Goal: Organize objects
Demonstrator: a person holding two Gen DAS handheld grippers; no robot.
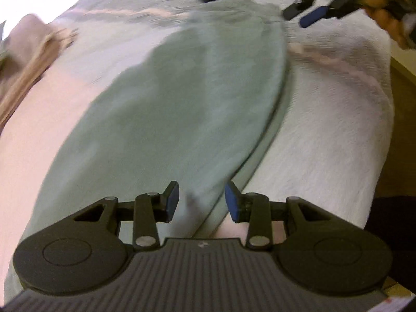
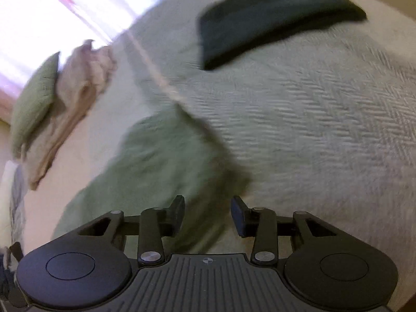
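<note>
While blurred, green cloth (image 1: 182,98) underlies left tool (image 1: 202,202).

We're in a bedroom, in a home by the look of it. A bed fills both views, spread with a pale herringbone-weave bedspread (image 2: 325,119). A sage-green cloth (image 1: 187,109) lies flat across it, and a dark green folded cloth (image 2: 273,18) rests further up. Off to one side there's a green pillow (image 2: 33,98) beside a crumpled beige cloth (image 2: 75,96). Bright daylight pours in through a sheer curtain (image 2: 65,20) behind the bed.
</note>
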